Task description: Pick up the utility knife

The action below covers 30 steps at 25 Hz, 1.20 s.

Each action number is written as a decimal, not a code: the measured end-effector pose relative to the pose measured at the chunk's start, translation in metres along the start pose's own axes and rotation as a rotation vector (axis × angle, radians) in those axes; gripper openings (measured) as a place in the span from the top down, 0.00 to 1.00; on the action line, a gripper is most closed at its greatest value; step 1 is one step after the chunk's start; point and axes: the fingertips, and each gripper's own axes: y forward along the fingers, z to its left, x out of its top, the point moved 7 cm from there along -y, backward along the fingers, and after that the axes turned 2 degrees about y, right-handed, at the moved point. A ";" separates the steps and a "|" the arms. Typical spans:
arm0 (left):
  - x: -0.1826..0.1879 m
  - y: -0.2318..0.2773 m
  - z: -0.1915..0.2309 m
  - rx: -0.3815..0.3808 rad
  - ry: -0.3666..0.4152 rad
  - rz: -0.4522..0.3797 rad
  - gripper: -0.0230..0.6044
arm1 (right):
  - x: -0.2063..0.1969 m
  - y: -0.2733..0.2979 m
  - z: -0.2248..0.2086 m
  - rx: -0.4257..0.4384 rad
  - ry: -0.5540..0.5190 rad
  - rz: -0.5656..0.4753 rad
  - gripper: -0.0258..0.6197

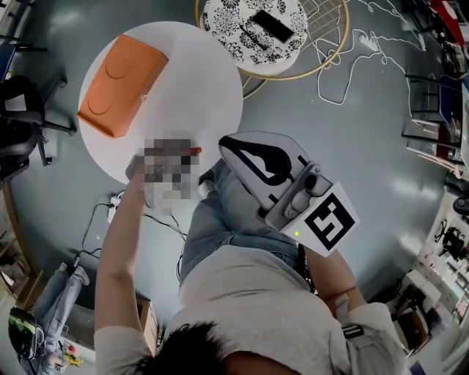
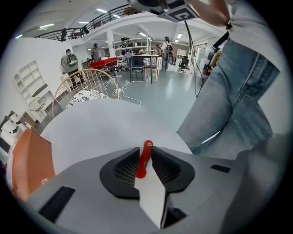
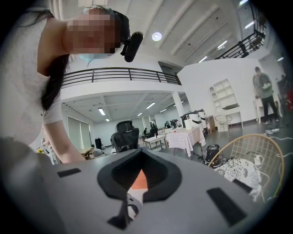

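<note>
The utility knife (image 2: pixel 144 158) is red, and its handle end sticks up between the jaws of my left gripper (image 2: pixel 145 153), which is shut on it above the round white table (image 2: pixel 105 128). In the head view a mosaic patch covers most of that gripper; only the knife's red tip (image 1: pixel 194 151) shows at the near edge of the table (image 1: pixel 198 80). My right gripper (image 1: pixel 233 150) is held up beside the person's jeans, off the table. Its jaws stand together with nothing in them, as the right gripper (image 3: pixel 141 170) also shows in its own view.
An orange box (image 1: pixel 123 86) lies on the table's left half, also seen as the orange box (image 2: pixel 27 160) at the left. Beyond stands a patterned round stool (image 1: pixel 234 22) with a black flat object (image 1: pixel 271 26), a wire-rimmed chair (image 1: pixel 326 29) and a white cable (image 1: pixel 352 58) on the floor.
</note>
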 end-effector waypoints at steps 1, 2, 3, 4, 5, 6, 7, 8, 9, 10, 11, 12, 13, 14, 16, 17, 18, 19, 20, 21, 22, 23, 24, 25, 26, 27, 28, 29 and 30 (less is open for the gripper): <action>0.001 0.000 0.000 -0.003 0.003 0.005 0.82 | 0.000 0.000 0.000 -0.001 0.001 -0.001 0.95; 0.001 0.000 0.000 -0.006 0.003 0.010 0.82 | 0.000 0.000 -0.001 -0.002 0.001 -0.002 0.95; 0.001 0.000 0.000 -0.009 0.000 0.015 0.82 | 0.000 0.000 -0.001 -0.003 0.002 -0.003 0.95; 0.001 0.001 0.000 -0.010 -0.007 0.021 0.83 | 0.000 0.000 -0.001 -0.004 0.002 -0.004 0.95; 0.002 0.001 0.000 -0.009 -0.014 0.028 0.83 | 0.000 0.001 -0.001 -0.004 0.002 -0.005 0.95; 0.002 0.001 0.000 -0.005 -0.021 0.038 0.83 | 0.000 0.001 -0.001 -0.003 0.002 -0.005 0.95; 0.003 0.001 -0.001 0.003 -0.027 0.047 0.85 | 0.000 0.002 -0.001 -0.002 0.002 -0.005 0.95; 0.003 0.001 -0.002 0.014 -0.030 0.054 0.86 | 0.000 0.002 -0.001 -0.001 0.003 -0.006 0.95; 0.004 0.001 -0.003 0.027 -0.031 0.056 0.86 | 0.000 0.003 0.000 0.000 0.004 -0.007 0.95; 0.004 0.001 -0.004 0.040 -0.034 0.055 0.87 | 0.000 0.003 0.000 0.002 0.005 -0.009 0.95; 0.003 0.000 -0.005 0.051 -0.043 0.051 0.87 | 0.000 0.004 0.001 0.003 0.006 -0.010 0.95; 0.003 0.000 -0.006 0.061 -0.057 0.048 0.87 | 0.001 0.004 0.001 0.005 0.005 -0.011 0.95; 0.002 0.000 -0.006 0.070 -0.074 0.045 0.88 | 0.001 0.004 0.002 0.007 0.004 -0.012 0.95; 0.002 -0.001 -0.006 0.079 -0.092 0.040 0.88 | 0.001 0.004 0.002 0.008 0.003 -0.011 0.95; 0.003 -0.002 -0.007 0.096 -0.130 0.022 0.88 | 0.002 0.004 0.002 0.009 0.002 -0.011 0.95; 0.004 -0.004 -0.007 0.107 -0.149 0.007 0.88 | 0.002 0.004 0.003 0.010 0.001 -0.012 0.95; 0.006 -0.007 -0.008 0.120 -0.167 -0.010 0.88 | 0.002 0.004 0.004 0.012 0.000 -0.013 0.95; 0.007 -0.010 -0.008 0.134 -0.185 -0.028 0.88 | 0.002 0.004 0.005 0.014 -0.002 -0.013 0.95; 0.009 -0.014 -0.008 0.149 -0.203 -0.047 0.88 | 0.002 0.004 0.007 0.017 -0.004 -0.014 0.95; 0.010 -0.018 -0.008 0.165 -0.223 -0.067 0.88 | 0.002 0.005 0.008 0.020 -0.006 -0.014 0.95; 0.011 -0.023 -0.007 0.181 -0.243 -0.087 0.88 | 0.002 0.006 0.010 0.025 -0.009 -0.015 0.95; 0.012 -0.028 -0.007 0.198 -0.264 -0.108 0.88 | 0.003 0.007 0.013 0.030 -0.013 -0.016 0.95; 0.013 -0.034 -0.006 0.216 -0.286 -0.131 0.88 | 0.003 0.008 0.016 0.036 -0.016 -0.016 0.95; 0.013 -0.041 -0.005 0.235 -0.307 -0.156 0.88 | 0.003 0.009 0.019 0.042 -0.021 -0.017 0.95; 0.014 -0.048 -0.005 0.255 -0.327 -0.181 0.88 | 0.004 0.010 0.022 0.049 -0.025 -0.017 0.95; 0.016 -0.056 -0.004 0.277 -0.344 -0.208 0.88 | 0.005 0.010 0.025 0.055 -0.030 -0.016 0.95; 0.018 -0.064 -0.004 0.299 -0.358 -0.234 0.88 | 0.006 0.011 0.028 0.061 -0.036 -0.016 0.95; 0.020 -0.073 -0.005 0.322 -0.370 -0.260 0.88 | 0.007 0.012 0.031 0.066 -0.040 -0.016 0.95; 0.021 -0.082 -0.005 0.345 -0.379 -0.285 0.88 | 0.008 0.013 0.034 0.071 -0.044 -0.016 0.95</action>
